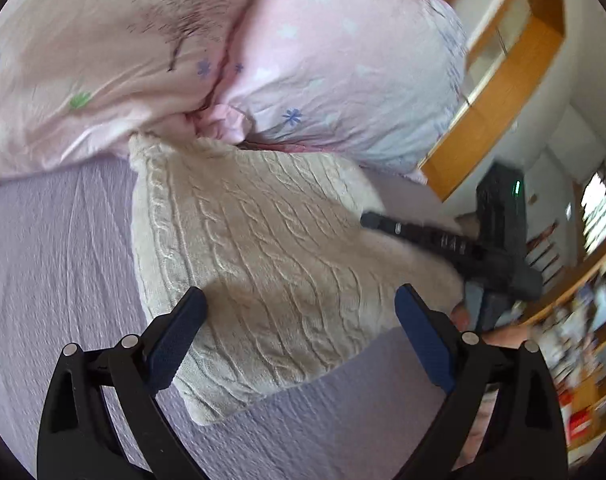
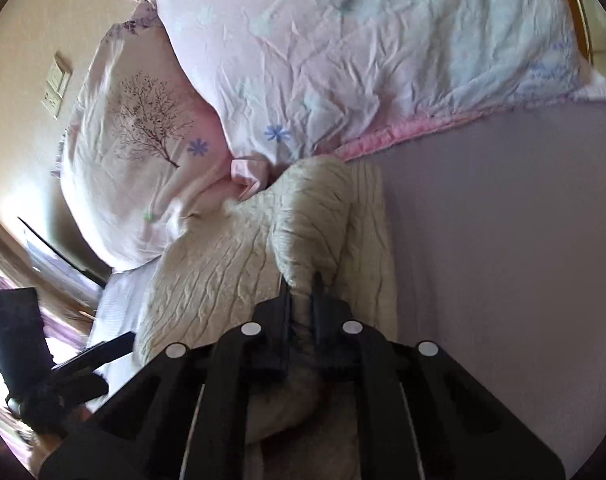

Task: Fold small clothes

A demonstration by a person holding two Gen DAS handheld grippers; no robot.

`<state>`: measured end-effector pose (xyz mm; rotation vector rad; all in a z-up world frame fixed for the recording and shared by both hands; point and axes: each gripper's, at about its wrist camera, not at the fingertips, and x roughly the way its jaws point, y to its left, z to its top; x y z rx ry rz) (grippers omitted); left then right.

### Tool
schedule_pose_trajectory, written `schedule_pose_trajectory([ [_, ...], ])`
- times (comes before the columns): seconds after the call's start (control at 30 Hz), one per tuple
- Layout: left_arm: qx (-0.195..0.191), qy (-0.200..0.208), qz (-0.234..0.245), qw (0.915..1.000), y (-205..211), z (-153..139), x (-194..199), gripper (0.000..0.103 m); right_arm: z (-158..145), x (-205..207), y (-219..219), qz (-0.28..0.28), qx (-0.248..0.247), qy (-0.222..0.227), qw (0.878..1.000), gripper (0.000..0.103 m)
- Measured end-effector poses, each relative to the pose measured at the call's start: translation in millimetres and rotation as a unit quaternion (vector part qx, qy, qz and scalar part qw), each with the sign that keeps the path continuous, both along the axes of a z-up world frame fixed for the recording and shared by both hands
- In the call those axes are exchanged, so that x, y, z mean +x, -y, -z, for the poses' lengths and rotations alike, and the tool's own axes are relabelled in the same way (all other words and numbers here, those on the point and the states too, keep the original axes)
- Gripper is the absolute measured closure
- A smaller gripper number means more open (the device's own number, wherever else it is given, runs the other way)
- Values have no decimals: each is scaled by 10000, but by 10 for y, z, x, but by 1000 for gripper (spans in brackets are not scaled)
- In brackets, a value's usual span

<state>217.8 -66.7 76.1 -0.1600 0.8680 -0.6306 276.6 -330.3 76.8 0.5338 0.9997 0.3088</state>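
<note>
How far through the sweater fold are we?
Partly done: the cream sweater already lies as a compact block on the lilac sheet. In hand: the right gripper is shut on a pinched-up fold. The left gripper is open above it. Left: lay that fold down.

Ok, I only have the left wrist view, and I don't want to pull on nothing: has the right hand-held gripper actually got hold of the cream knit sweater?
Observer: Yes. In the right wrist view the right hand-held gripper is shut on a bunched fold of the cream knit sweater.
Operator: Is that fold lying flat or lifted?
Observer: Lifted. It rises as a rounded ridge from the closed jaws toward the flower-print pillow, standing above the rest of the knit.
</note>
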Motion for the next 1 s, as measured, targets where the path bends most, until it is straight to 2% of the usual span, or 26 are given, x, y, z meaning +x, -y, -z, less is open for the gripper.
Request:
schedule_pose_trajectory([
  [0.07,213,111,143,9996,95,-1,-57,7,24,-6,139,400,48,-33,9992,95],
  [0.13,58,260,67,9996,75,-71,-100,8,151,-14,279,672,296,-276,9969,95],
  [0.17,-155,303,-98,9994,-12,-121,-101,8,171,-18,288,666,344,-318,9967,91],
  [0.2,-341,294,-335,9984,-122,-158,-78,8,156,-30,288,681,396,-322,9964,75],
  [0.23,-507,198,-657,9963,-274,-163,-18,8,132,-42,293,732,364,-355,9960,38],
  [0.27,-541,73,-820,9951,-342,-132,40,8,121,-49,315,834,264,-432,9952,22],
  [0.3,-550,-147,-944,9939,-424,-78,114,8,110,-61,354,931,231,-474,9943,14],
  [0.4,-680,-881,-1073,9880,-556,181,307,8,198,-53,396,855,652,-639,9921,15],
  [0.43,-724,-1050,-1045,9863,-564,253,340,8,237,-41,380,764,776,-713,9915,20],
  [0.53,-1001,-1399,-886,9811,-540,449,417,8,279,-12,316,585,720,-802,9925,29],
  [0.57,-1187,-1411,-857,9791,-540,485,402,7,302,0,306,491,853,-855,9915,47],
  [0.63,-1514,-1409,-751,9755,-503,528,450,7,384,14,273,356,1137,-971,9881,63],
  [0.7,-1522,-1389,-937,9740,-515,527,472,32,368,-13,248,203,1280,-817,9882,73],
  [0.73,-1511,-1411,-1064,9726,-568,534,474,48,353,-29,237,153,1372,-746,9876,75],
  [0.77,-1651,-1450,-1031,9701,-632,533,464,60,322,-43,219,101,1436,-622,9876,76],
  [0.83,-1776,-1423,-923,9694,-799,467,386,63,182,-94,100,-216,1823,-205,9828,77],
  [0.93,-1200,-734,-1019,9848,-1168,129,95,63,13,-153,-296,-756,1794,-1,9809,78],
  [1.0,-925,-546,-1242,9864,-1433,30,-20,62,20,-166,-656,-1062,1503,-132,9828,77],
])
